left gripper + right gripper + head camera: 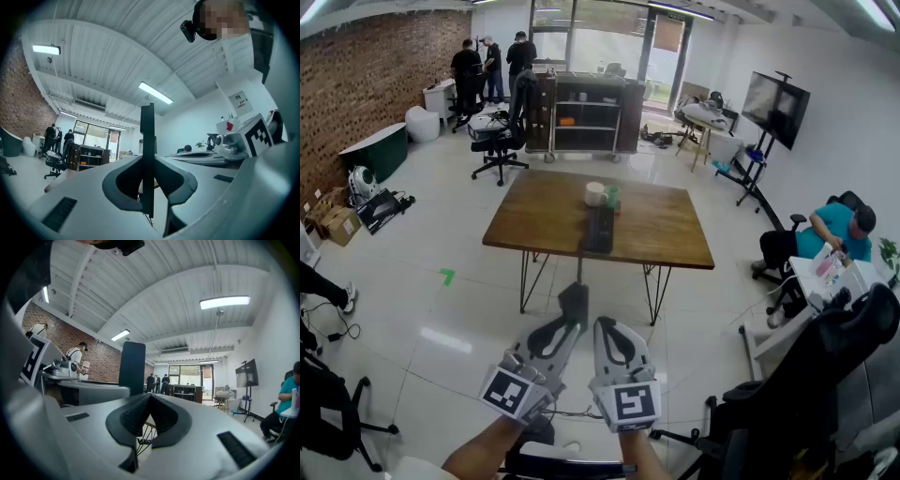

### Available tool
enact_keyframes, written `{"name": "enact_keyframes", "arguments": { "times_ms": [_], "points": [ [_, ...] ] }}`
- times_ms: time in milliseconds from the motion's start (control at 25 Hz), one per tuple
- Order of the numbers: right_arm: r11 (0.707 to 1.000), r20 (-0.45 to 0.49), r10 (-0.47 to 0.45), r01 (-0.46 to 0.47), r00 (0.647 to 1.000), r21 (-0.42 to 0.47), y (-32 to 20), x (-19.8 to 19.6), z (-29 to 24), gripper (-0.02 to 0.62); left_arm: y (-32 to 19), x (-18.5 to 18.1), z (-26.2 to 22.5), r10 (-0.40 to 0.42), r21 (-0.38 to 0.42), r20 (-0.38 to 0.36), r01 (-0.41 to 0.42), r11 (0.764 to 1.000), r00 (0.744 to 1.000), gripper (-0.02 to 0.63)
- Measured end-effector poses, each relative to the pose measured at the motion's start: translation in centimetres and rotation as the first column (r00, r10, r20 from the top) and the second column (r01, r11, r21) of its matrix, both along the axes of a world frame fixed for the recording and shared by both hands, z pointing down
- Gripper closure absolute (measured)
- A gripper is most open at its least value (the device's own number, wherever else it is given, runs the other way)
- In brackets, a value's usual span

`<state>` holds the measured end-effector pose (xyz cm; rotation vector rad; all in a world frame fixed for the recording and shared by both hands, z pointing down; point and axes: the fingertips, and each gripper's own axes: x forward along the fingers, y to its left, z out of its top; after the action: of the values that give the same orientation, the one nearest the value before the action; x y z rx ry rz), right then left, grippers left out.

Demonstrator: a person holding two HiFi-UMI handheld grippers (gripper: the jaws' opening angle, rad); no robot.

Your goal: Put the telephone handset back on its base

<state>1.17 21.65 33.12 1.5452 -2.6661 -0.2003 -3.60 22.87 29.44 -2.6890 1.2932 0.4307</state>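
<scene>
Left gripper [574,300] closed, right gripper [607,328] closed

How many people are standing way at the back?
3, grouped by the far window: left person, middle person, right person. The shelf cart could hide more.

The left gripper [573,306] has a smooth, pale grey shell that widens toward the hand. A rounded triangular cut-out in the shell is lined in dark grey, and its jaws end in a flat, thin, dark blade at the tip. The right gripper [604,325] has the same pale shell and dark-rimmed cut-out, with finely ribbed inner faces, and it ends in a rounded white nose. Short, dark, ribbed slots are set into both shells. At the rear sit the left marker cube [514,391] and the right marker cube [630,403], each white-edged with black square patterns on its faces.
</scene>
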Motion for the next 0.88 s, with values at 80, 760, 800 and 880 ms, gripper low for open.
{"name": "enact_keyframes", "arguments": {
  "times_ms": [80,760,800,880],
  "points": [
    [1.000,-0.009,-0.006,0.006,1.000,0.007,-0.5,-0.1,0.0,0.595,-0.7,-0.2,0.0,-0.007,0.003,-0.006,0.007,1.000,1.000,0.537],
    [1.000,-0.036,0.023,-0.023,0.999,-0.008,-5.2,2.1,0.8,0.595,-6.4,0.8,0.6,0.012,-0.007,-0.021,-0.013,1.000,1.000,0.538],
    [1.000,-0.035,0.023,-0.023,0.999,-0.009,-5.6,2.0,0.9,0.595,-6.8,0.8,0.6,0.014,-0.010,-0.021,-0.014,1.000,1.000,0.538],
    [1.000,-0.035,0.023,-0.023,0.999,-0.011,-6.4,2.0,1.0,0.595,-7.5,0.8,0.9,0.020,-0.021,-0.021,-0.021,1.000,1.000,0.538]
  ]
}}
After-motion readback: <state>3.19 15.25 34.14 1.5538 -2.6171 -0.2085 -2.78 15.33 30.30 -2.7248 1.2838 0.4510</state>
